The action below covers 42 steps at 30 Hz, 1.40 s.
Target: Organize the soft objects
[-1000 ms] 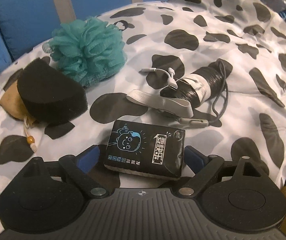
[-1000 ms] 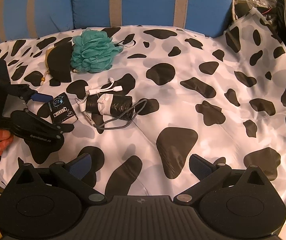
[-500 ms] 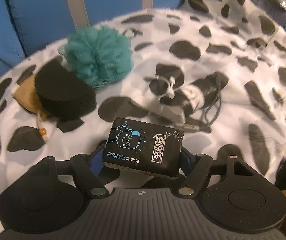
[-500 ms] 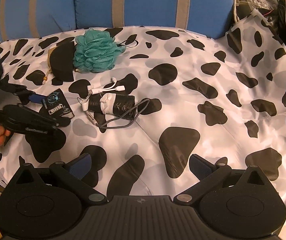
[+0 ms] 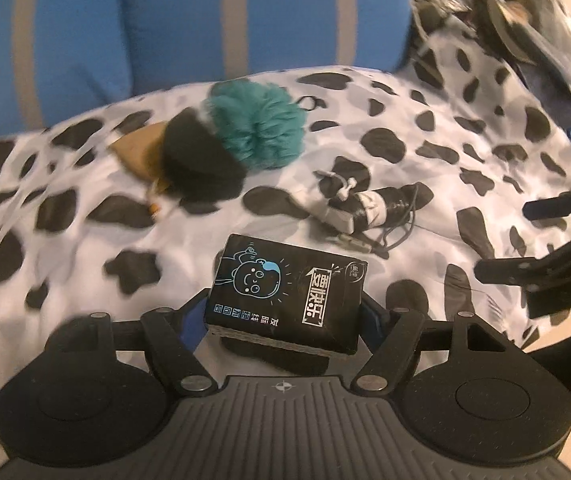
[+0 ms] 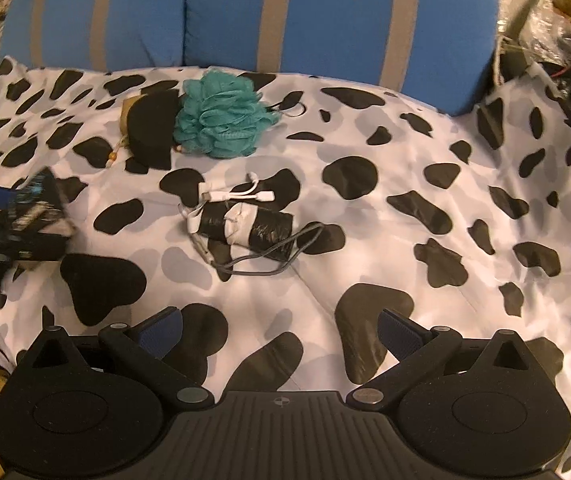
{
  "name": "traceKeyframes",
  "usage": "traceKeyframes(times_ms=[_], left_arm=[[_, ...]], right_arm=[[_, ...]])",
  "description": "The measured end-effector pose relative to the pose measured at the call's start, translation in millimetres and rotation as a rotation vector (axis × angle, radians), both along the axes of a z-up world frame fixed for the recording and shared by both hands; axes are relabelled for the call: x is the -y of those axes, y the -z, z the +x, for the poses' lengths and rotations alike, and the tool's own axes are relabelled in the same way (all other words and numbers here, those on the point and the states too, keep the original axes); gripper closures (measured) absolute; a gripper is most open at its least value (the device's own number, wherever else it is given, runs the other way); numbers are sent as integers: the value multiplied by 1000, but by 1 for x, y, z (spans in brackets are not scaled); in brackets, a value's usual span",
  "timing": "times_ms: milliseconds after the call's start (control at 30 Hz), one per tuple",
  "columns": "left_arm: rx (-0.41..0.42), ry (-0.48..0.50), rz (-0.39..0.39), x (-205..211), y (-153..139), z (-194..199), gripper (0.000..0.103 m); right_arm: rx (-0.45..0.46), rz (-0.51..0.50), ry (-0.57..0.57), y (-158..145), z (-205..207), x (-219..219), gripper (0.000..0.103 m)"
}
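Packet point(image 5: 285, 292) between left claw point(image 5: 283, 316) pads.

Cow-print cloth point(image 6: 365, 220) over a blue cushion point(image 6: 225, 12) with grey stripes

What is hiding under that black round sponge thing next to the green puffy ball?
A tan cloth pouch pokes out from under the black round foam sponge, and its beaded drawstring trails onto the cow-spotted sheet. Most of the pouch is covered, so what is in it cannot be seen.

"要快乐" on black tissue pack point(image 5: 285, 292)
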State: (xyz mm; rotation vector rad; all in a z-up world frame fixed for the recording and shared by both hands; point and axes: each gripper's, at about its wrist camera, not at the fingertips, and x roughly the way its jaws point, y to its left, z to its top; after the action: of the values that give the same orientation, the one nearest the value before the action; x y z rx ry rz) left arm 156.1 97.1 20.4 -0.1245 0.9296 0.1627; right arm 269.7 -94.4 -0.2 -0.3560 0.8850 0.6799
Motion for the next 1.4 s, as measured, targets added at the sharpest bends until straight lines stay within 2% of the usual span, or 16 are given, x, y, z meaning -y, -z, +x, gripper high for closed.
traceKeyframes(times_ms=[133, 400, 467, 600, 633, 833, 1200, 1400], left_arm=[[18, -31, -22, -2, -7, -17, 31], [20, -46, -25, -8, -9, -21, 31], [19, -46, -31, -9, -9, -21, 31], [16, -52, -1, -13, -8, -20, 31], [13, -57, 6, -14, -8, -20, 31], [2, -59, -22, -20, -7, -20, 31], [-6, -40, -35, -21, -7, -17, 31], [-13, -35, -35, -21, -6, -15, 31]], right_arm=[[25, -12, -50, 5, 1, -9, 0], [35, -30, -214, 19, 2, -35, 1], [35, -35, -253, 24, 2, -41, 11], [25, -57, -312, 33, 2, -56, 18], [29, -61, -327, 34, 2, -59, 24], [28, -111, -378, 46, 11, -79, 45], [18, -128, -445, 60, 29, -108, 65], [-29, -132, -414, 69, 41, -116, 73]])
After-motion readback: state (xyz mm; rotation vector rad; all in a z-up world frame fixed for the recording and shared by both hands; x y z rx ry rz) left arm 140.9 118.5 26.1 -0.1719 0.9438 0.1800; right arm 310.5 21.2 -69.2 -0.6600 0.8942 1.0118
